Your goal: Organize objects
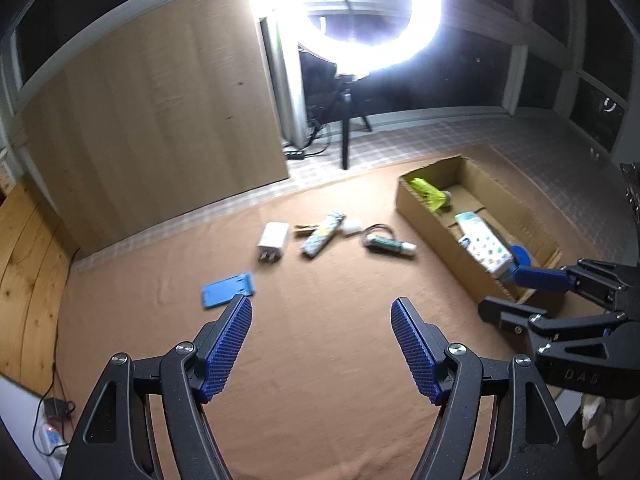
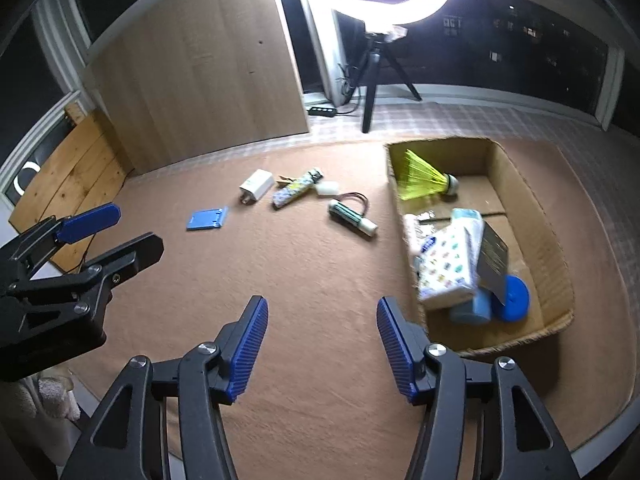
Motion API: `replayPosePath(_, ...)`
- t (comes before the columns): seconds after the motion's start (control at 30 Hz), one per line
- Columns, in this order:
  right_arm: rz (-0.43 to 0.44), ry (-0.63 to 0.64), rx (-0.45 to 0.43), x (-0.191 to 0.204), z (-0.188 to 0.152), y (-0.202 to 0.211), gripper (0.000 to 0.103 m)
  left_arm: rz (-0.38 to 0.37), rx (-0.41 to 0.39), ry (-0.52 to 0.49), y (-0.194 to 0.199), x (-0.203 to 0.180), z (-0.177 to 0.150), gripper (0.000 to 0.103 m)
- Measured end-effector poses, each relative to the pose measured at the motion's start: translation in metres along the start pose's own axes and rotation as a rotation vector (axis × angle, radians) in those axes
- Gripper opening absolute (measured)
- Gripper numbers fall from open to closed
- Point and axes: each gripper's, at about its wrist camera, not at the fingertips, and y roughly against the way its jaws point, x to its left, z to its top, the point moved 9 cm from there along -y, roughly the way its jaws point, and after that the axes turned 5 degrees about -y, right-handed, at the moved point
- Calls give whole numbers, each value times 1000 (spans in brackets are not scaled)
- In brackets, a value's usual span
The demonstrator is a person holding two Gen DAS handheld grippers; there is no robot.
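Observation:
A cardboard box (image 2: 532,196) (image 1: 434,220) lies on the brown mat at the right. It holds a yellow shuttlecock (image 2: 424,178) (image 1: 430,194), a patterned tissue pack (image 2: 448,268) (image 1: 486,246), a dark box (image 2: 494,260) and a blue round lid (image 2: 516,298). Loose on the mat lie a white charger (image 1: 273,240) (image 2: 256,186), a patterned tube (image 1: 322,234) (image 2: 296,188), a white block (image 1: 351,226), a green-and-white cylinder with a cord (image 1: 390,244) (image 2: 352,216) and a blue flat holder (image 1: 228,290) (image 2: 206,218). My left gripper (image 1: 321,312) is open and empty above the mat. My right gripper (image 2: 322,312) is open and empty beside the box.
A ring light on a tripod (image 2: 370,80) stands behind the mat, next to a power strip (image 2: 322,111). A wooden panel (image 1: 160,112) leans against the back wall, with planks (image 1: 28,272) at the left. A socket strip and cables (image 1: 52,428) lie at the lower left.

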Motion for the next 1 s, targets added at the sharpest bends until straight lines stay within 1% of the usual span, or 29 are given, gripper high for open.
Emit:
replayPosePath(0.07, 0, 10, 0, 6, 3, -2, 54, 8, 3, 12, 2, 10, -4, 76)
replayPosePath(0.2, -19, 38, -3, 18, 7, -8, 59, 32, 17, 45, 4, 39, -14, 76)
replayPosePath(0.4, -48, 71, -16, 33, 15, -11, 59, 67, 44, 103, 1, 86, -30, 76)
replayPosePath(0.63, -46, 90, -30, 43, 24, -14, 59, 100, 51, 148, 1, 122, -39, 76)
replayPosePath(0.77, -51, 102, -32, 45, 29, -18, 59, 90, 51, 159, -2, 132, -41, 76)
replayPosePath(0.9, -53, 123, -30, 47, 34, -24, 59, 49, 40, 164, -6, 139, -37, 76)
replayPosePath(1.0, -20, 123, -11, 44, 44, -33, 59, 46, 44, 147, -13, 147, -27, 76)
